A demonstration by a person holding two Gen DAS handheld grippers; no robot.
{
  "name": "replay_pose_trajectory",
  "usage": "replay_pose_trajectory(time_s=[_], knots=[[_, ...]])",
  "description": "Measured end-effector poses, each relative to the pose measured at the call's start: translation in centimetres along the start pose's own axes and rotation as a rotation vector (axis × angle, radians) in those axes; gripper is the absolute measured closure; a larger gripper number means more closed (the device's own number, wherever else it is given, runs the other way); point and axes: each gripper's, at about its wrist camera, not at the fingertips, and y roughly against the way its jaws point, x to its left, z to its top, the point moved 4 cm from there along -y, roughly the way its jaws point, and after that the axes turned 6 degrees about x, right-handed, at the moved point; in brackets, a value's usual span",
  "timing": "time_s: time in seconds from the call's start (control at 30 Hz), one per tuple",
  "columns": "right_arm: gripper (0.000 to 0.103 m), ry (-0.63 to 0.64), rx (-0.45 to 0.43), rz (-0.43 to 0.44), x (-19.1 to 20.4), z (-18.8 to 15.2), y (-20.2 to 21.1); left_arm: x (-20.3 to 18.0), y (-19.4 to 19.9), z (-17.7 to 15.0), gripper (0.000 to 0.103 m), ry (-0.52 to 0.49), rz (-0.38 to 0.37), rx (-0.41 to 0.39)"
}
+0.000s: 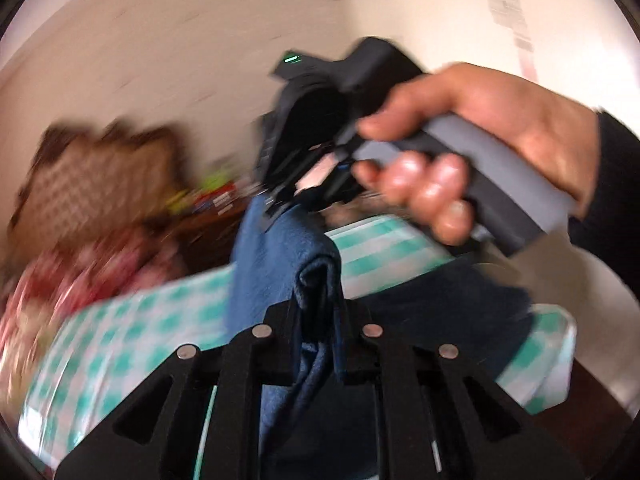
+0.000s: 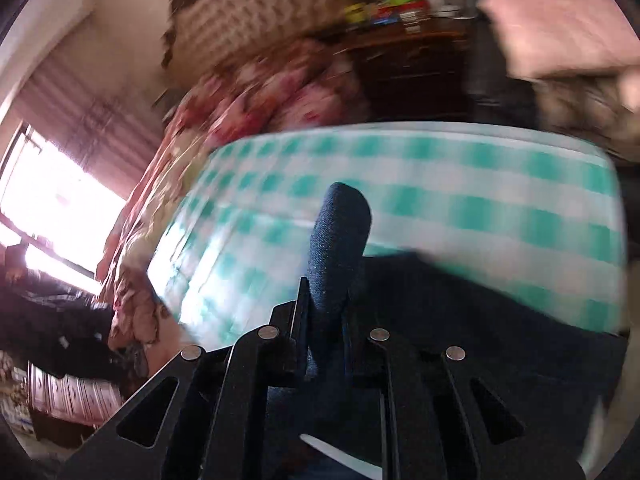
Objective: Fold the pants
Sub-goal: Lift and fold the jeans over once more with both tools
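Observation:
The blue denim pants [image 1: 276, 264] hang lifted above the green-and-white checked bed [image 1: 132, 344]. My left gripper [image 1: 318, 312] is shut on a fold of the pants. In the left wrist view the right gripper [image 1: 276, 200], held by a hand, pinches the same cloth higher up and further away. In the right wrist view my right gripper [image 2: 328, 312] is shut on a dark blue fold of the pants [image 2: 338, 240] that sticks up between the fingers; more of the pants trails to the lower right over the bed [image 2: 460, 184]. Both views are blurred by motion.
A floral quilt [image 2: 272, 92] is bunched at the head of the bed below a padded headboard [image 2: 248, 12]. A dark wooden nightstand [image 2: 412, 64] holds small items. A bright window [image 2: 52, 208] is on the left. A bare wall [image 1: 180, 40] stands behind.

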Motion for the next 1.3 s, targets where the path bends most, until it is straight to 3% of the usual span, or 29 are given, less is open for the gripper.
replay_pose_trajectory(time_s=[0.07,0.13,0.27,0.33,0.5,0.63,0.67,0.73,0.77,0.83,0.87,0.97,1.07,1.13,1.23,1.3], knots=[[0.089,-0.039,-0.022,-0.057,-7.3,-2.2,3.2,-6.4,-2.8,0.5,0.091,-0.086,-0.026,-0.012],[0.089,-0.074,-0.006,-0.125,-13.4,-4.5,3.7,-11.9,-6.0,-0.2,0.092,-0.141,-0.065,0.041],[0.089,-0.159,0.092,-0.236,-22.4,-9.1,-1.1,-19.4,-11.3,-4.0,0.092,-0.290,-0.088,0.156],[0.089,-0.169,0.062,-0.208,-23.4,-10.1,-1.8,-20.7,-12.1,-5.0,0.092,-0.351,-0.069,0.161],[0.093,-0.121,-0.055,-0.191,-21.5,-10.3,2.1,-20.3,-10.9,-3.9,0.092,-0.361,-0.020,0.098],[0.093,-0.140,-0.044,-0.255,-23.0,-11.9,1.8,-22.5,-12.3,-5.4,0.090,-0.401,-0.080,0.144],[0.092,-0.159,-0.029,-0.263,-24.0,-12.4,1.0,-22.9,-12.7,-5.9,0.084,-0.402,-0.112,0.163],[0.091,-0.164,-0.046,-0.274,-24.9,-13.0,0.5,-22.7,-13.4,-6.7,0.077,-0.384,-0.177,0.191],[0.087,-0.163,-0.070,-0.297,-24.7,-13.3,1.0,-21.6,-12.6,-6.5,0.064,-0.349,-0.215,0.172],[0.074,-0.147,-0.129,-0.403,-24.0,-13.8,2.1,-18.6,-10.4,-5.5,0.049,-0.258,-0.285,0.146],[0.073,-0.145,-0.168,-0.505,-23.3,-14.2,2.8,-17.3,-9.4,-5.0,0.046,-0.220,-0.314,0.138],[0.070,-0.153,-0.229,-0.673,-21.2,-16.1,3.8,-11.6,-7.6,-4.5,0.035,-0.078,-0.357,0.153],[0.065,-0.189,-0.271,-0.756,-19.6,-18.1,4.0,-7.8,-6.8,-4.9,0.025,0.015,-0.344,0.197],[0.065,-0.198,-0.292,-0.732,-18.6,-19.0,3.6,-5.7,-7.3,-5.4,0.022,0.061,-0.331,0.222],[0.065,-0.197,-0.249,-0.785,-18.5,-20.0,1.5,-2.3,-9.0,-6.7,0.022,0.125,-0.275,0.293],[0.064,-0.210,-0.205,-0.825,-19.7,-20.8,0.2,-0.7,-8.6,-7.4,0.022,0.173,-0.280,0.312]])
